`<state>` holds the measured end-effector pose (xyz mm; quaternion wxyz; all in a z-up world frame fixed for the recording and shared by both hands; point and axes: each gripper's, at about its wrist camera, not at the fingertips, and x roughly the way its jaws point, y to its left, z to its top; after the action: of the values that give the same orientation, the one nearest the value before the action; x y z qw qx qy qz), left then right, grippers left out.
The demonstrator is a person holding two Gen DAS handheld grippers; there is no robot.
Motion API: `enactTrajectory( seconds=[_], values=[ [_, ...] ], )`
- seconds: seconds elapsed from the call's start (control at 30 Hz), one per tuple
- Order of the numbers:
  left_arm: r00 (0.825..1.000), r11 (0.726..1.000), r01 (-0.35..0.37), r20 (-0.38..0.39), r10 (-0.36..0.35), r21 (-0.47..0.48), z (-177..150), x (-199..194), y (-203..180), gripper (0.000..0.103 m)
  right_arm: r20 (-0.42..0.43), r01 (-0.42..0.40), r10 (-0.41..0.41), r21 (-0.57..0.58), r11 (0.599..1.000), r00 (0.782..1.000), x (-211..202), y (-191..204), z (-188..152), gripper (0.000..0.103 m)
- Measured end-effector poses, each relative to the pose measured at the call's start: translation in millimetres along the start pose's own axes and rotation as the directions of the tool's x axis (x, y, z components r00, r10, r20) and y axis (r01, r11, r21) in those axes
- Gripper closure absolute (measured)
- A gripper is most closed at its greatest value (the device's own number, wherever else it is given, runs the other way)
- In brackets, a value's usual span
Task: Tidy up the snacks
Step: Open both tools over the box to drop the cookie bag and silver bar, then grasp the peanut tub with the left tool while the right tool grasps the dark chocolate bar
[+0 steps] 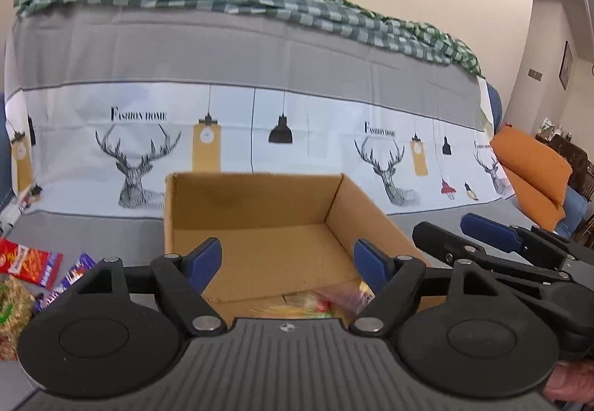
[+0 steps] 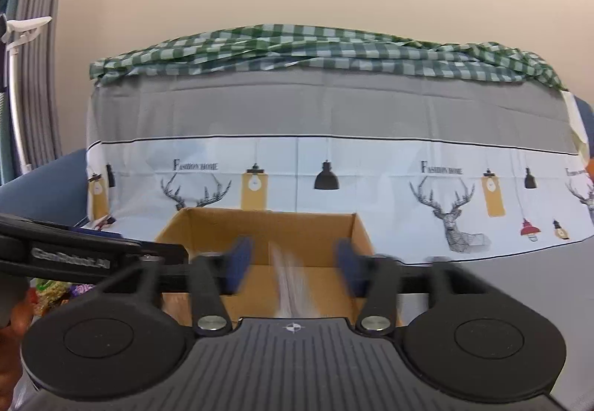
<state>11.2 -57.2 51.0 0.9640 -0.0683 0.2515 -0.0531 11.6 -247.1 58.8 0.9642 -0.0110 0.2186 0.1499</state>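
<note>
An open cardboard box [image 1: 260,210] stands on the grey cloth in front of both grippers; it also shows in the right wrist view [image 2: 267,232]. My left gripper [image 1: 287,260] is open and empty above the box's near edge. A clear yellow-red snack bag [image 1: 319,303] lies inside the box just below it. My right gripper [image 2: 293,262] is open over the box, and a blurred white packet [image 2: 293,284] hangs or falls between its fingers without touching them. The right gripper also shows at the right of the left wrist view [image 1: 460,229].
Loose snacks lie left of the box: a red packet [image 1: 29,262], a purple packet [image 1: 63,281] and a green-gold packet [image 1: 11,307]. A deer-print cloth [image 1: 260,121] covers the sofa back behind. An orange cushion [image 1: 531,169] sits at the right.
</note>
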Motion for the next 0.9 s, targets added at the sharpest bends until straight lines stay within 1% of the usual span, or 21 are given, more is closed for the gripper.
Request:
enactTrajectory(
  seconds=[0.03,0.07,0.13,0.27,0.33,0.37,0.4,0.43,0.53,0.57,0.6,0.67,0.7,0.73,0.77,0.83,0.9],
  values=[
    [1.0,1.0,-0.005,0.003,0.005,-0.004,0,0,2,0.02,0.001,-0.001,0.001,0.008,1.0,1.0,0,-1,0,0.038],
    [1.0,1.0,-0.006,0.003,0.006,-0.009,0,-1,4,0.02,-0.005,-0.006,0.006,0.018,1.0,1.0,1,-1,1,0.037],
    [1.0,1.0,-0.005,0.008,0.006,-0.016,-1,-2,9,0.021,-0.012,-0.006,0.006,0.027,1.0,1.0,3,-1,0,0.036],
    [0.999,0.999,-0.031,0.026,0.032,-0.016,-3,-9,22,0.022,-0.014,-0.007,0.007,0.024,1.0,1.0,5,7,0,0.034],
    [0.999,0.999,-0.038,0.024,0.039,-0.025,-3,-12,30,0.025,-0.018,-0.012,0.012,0.026,1.0,1.0,6,12,0,0.032],
    [0.999,0.999,-0.038,0.017,0.038,-0.033,-4,-14,34,0.029,-0.021,-0.014,0.014,0.027,1.0,1.0,7,15,0,0.032],
    [0.999,0.999,-0.033,0.003,0.033,-0.043,-4,-16,40,0.036,-0.022,-0.016,0.017,0.029,0.999,1.0,7,19,0,0.032],
    [1.0,0.998,-0.028,-0.014,0.028,-0.055,-5,-18,47,0.04,-0.023,-0.019,0.02,0.031,0.999,1.0,8,22,0,0.032],
    [0.999,0.995,-0.019,-0.053,0.014,-0.098,-7,-25,66,0.057,-0.031,-0.035,0.036,0.045,0.998,0.999,10,35,1,0.032],
    [0.998,0.994,-0.015,-0.069,0.008,-0.107,-7,-27,73,0.068,-0.033,-0.04,0.041,0.052,0.998,0.999,11,39,1,0.032],
    [0.996,0.994,-0.017,-0.088,0.007,-0.112,-6,-29,81,0.072,-0.033,-0.046,0.048,0.061,0.997,0.998,11,44,1,0.032],
    [0.993,0.994,-0.03,-0.114,0.018,-0.102,-2,-33,94,0.075,-0.037,-0.062,0.065,0.074,0.995,0.997,12,56,0,0.033],
    [0.992,0.996,-0.043,-0.123,0.033,-0.084,2,-35,101,0.076,-0.039,-0.074,0.077,0.08,0.994,0.996,12,62,0,0.039],
    [0.991,0.997,-0.059,-0.124,0.051,-0.058,6,-38,109,0.076,-0.041,-0.092,0.096,0.087,0.992,0.995,13,68,0,0.047],
    [0.991,0.997,-0.071,-0.12,0.065,-0.042,9,-40,115,0.076,-0.042,-0.112,0.116,0.09,0.99,0.992,13,74,0,0.051],
    [0.99,0.994,-0.101,-0.105,0.096,-0.042,15,-46,135,0.076,-0.045,-0.155,0.159,0.09,0.984,0.986,13,87,-1,0.066],
    [0.99,0.988,-0.126,-0.08,0.119,-0.088,11,-52,161,0.076,-0.046,-0.183,0.188,0.092,0.979,0.981,13,98,-1,0.068]
  ],
)
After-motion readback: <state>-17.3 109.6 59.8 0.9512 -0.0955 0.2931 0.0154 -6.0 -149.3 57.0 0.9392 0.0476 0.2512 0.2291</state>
